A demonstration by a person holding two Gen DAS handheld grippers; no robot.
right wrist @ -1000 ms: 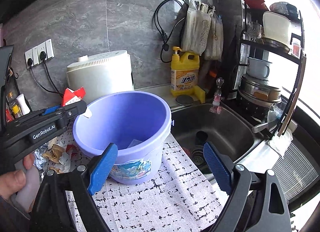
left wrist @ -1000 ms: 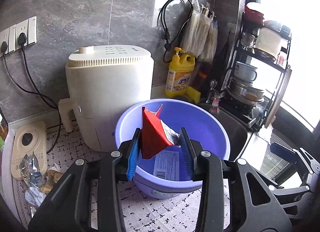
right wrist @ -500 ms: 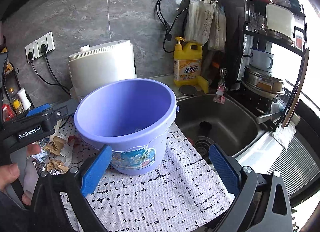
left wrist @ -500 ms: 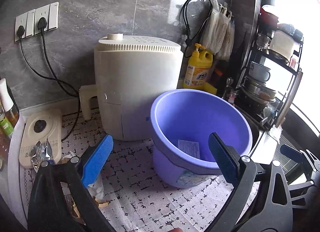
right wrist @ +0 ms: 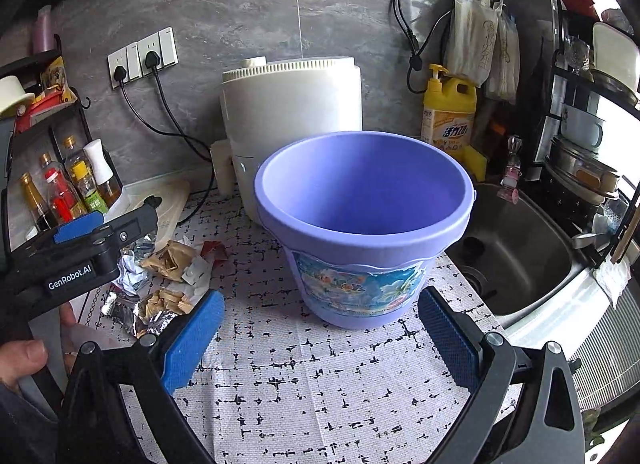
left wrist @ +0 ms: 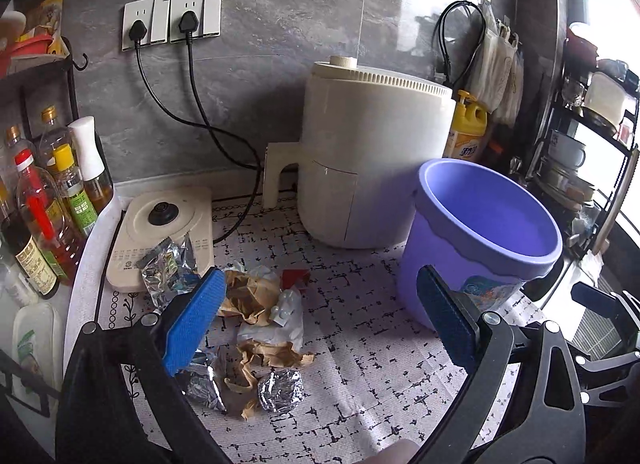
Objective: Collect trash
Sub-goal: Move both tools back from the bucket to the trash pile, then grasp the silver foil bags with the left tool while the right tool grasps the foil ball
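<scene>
- Trash lies in a loose heap [left wrist: 256, 320] on our patterned mat [left wrist: 360, 384], left of the purple bucket [left wrist: 480, 240] and apart from it: crumpled brown paper [left wrist: 248, 292], a white wrapper [left wrist: 286, 314], a foil ball [left wrist: 280, 390], a silver foil packet [left wrist: 168, 268] and a small red scrap [left wrist: 295, 278].
- We see the silver packet resting partly on the cream kettle base [left wrist: 160, 224].
- Our bucket stands upright on the mat, just in front of the cream appliance [left wrist: 372, 152]; from either camera its inner wall shows, but its bottom is hidden, so we cannot tell what it holds.
- Our left gripper [left wrist: 316, 324] hangs over the heap with its blue pads [left wrist: 192, 320] spread wide and nothing between them.
- Our right gripper [right wrist: 320, 340] faces the bucket [right wrist: 364, 224], jaws likewise wide apart and empty, its pads [right wrist: 192, 340] low on either side of the bucket's base.
- Beside the bucket on the right we have the steel sink [right wrist: 516, 240]; behind it a yellow detergent bottle [right wrist: 450, 112].
- At far left a rack holds our oil and sauce bottles [left wrist: 48, 200].
</scene>
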